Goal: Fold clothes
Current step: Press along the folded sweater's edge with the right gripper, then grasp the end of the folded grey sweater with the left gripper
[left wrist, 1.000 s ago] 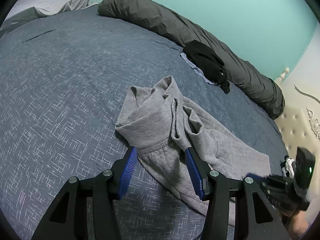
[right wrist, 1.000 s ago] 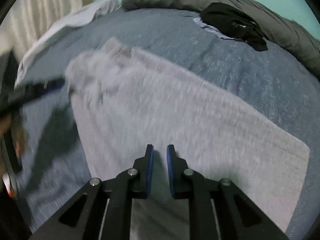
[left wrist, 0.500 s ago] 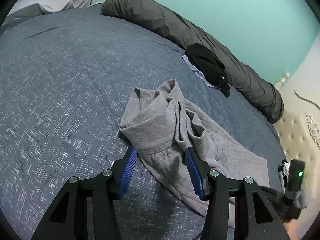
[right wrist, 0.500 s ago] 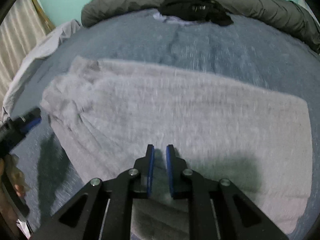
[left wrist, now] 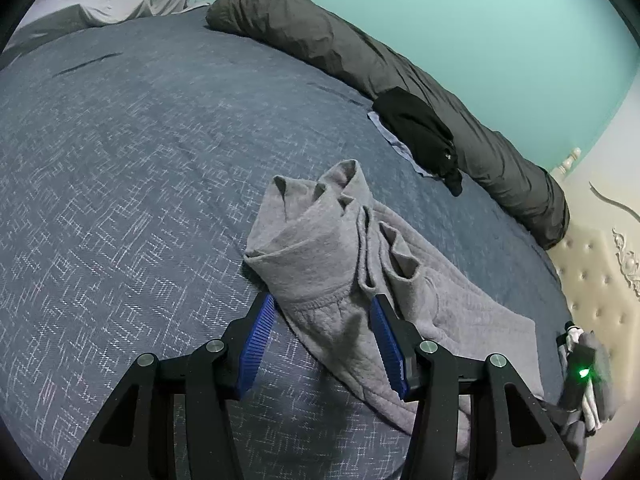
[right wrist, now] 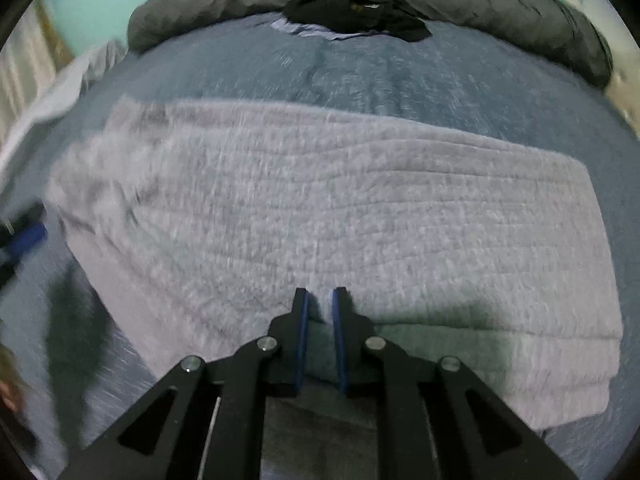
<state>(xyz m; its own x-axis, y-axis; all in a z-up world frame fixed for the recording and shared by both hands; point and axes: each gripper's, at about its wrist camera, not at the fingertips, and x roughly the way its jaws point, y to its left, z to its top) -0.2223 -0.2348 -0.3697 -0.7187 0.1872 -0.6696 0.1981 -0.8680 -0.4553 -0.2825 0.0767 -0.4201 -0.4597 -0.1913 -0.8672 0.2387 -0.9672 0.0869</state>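
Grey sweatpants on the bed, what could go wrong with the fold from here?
The left gripper stands open around the bunched waistband of the grey sweatpants; closing there may catch only some layers. The right gripper is nearly shut over the flat legs, and its view is blurred, so a grip may miss and drag the cloth askew.

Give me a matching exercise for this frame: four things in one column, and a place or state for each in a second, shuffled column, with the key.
1. grey garment
2. black garment
3. left gripper
4. right gripper

A. fingers nearly together, grey fabric between them
B. lying against the dark bolster
C. fingers wide apart at a bunched end
D. spread on the blue bedspread

Pairs: 1-D, 2-B, 3-C, 4-A
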